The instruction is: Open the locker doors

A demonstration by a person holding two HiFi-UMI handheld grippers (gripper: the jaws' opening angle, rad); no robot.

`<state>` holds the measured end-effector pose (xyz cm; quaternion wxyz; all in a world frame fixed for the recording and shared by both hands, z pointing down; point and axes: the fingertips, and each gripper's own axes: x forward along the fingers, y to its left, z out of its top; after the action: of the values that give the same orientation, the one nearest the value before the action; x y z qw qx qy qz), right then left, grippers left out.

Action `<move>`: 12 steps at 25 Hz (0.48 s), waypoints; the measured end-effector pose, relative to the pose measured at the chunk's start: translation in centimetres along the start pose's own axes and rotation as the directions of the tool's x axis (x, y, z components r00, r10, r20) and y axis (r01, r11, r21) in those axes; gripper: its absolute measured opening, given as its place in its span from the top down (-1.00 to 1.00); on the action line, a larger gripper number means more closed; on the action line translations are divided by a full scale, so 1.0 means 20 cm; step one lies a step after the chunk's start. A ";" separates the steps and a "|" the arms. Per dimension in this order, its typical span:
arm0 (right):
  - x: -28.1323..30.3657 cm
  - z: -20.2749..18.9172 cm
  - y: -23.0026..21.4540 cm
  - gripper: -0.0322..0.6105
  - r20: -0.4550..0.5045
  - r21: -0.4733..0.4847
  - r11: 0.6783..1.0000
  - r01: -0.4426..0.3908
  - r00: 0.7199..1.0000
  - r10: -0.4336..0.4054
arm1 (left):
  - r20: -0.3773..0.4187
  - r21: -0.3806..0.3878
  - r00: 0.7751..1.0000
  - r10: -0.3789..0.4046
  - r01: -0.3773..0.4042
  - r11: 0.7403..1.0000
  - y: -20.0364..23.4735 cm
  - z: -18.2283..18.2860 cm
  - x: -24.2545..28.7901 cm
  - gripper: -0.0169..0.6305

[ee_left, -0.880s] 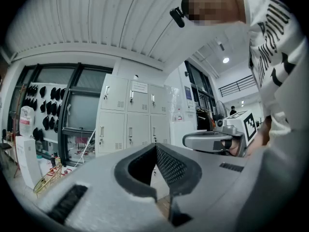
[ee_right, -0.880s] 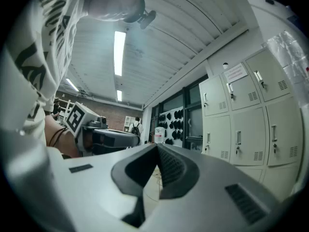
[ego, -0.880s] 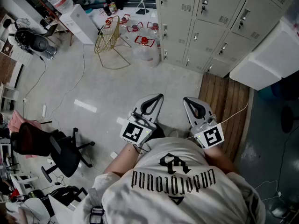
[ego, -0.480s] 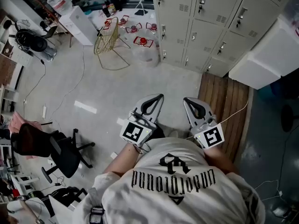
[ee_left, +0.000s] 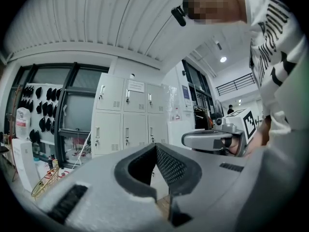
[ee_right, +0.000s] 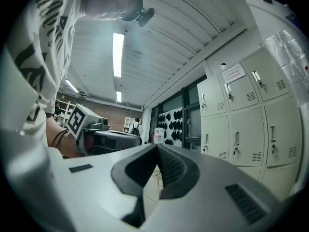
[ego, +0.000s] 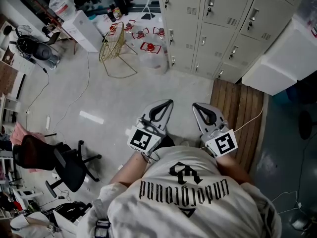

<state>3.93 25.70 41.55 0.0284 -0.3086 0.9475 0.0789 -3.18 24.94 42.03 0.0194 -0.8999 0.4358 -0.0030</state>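
A bank of pale grey lockers point(ego: 218, 24) stands ahead, every door closed, each with a small handle point(ego: 211, 0). The same lockers point(ee_left: 125, 124) show in the left gripper view and the lockers point(ee_right: 246, 115) fill the right of the right gripper view. My left gripper point(ego: 170, 102) and right gripper point(ego: 194, 105) hang side by side close to the person's chest, well short of the lockers. Both are shut with nothing between the jaws. The left gripper point(ee_left: 155, 145) and the right gripper point(ee_right: 157, 145) show their tips meeting.
A gold wire basket point(ego: 113, 42) and clear water jugs point(ego: 151, 51) sit left of the lockers. A white box point(ego: 285, 58) stands at right above a wooden pallet point(ego: 242, 118). A black office chair point(ego: 62, 162) is at lower left, with cables on the floor.
The head view has shifted slightly, so the lockers and floor clutter sit a little further left. Both grippers stay where they were.
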 end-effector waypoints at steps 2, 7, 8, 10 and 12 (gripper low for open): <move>0.01 -0.01 -0.02 0.88 -0.003 0.005 1.000 0.002 1.000 -0.002 | 0.001 0.005 1.000 0.000 0.000 1.000 0.01 0.00 0.03 0.93; 0.07 -0.05 -0.06 0.64 -0.043 0.032 0.999 0.004 0.999 -0.002 | 0.001 0.002 1.000 0.008 -0.008 1.000 0.06 0.00 0.07 0.93; 0.08 -0.06 -0.07 0.58 -0.045 0.031 0.999 0.005 0.999 -0.004 | 0.001 0.002 1.000 0.007 -0.007 1.000 0.07 -0.01 0.08 0.93; 0.12 -0.08 -0.08 0.49 -0.054 0.040 0.999 0.007 0.999 -0.005 | 0.000 0.019 1.000 0.000 0.000 1.000 0.10 -0.04 0.08 0.93; 0.16 -0.10 -0.10 0.45 -0.066 0.056 0.998 0.006 0.998 -0.002 | -0.004 0.024 1.000 -0.005 0.005 1.000 0.15 -0.07 0.11 0.93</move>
<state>2.54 21.87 42.88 0.0058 -0.3121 0.9491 0.0418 -4.30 21.34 43.34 0.0291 -0.9006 0.4335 -0.0101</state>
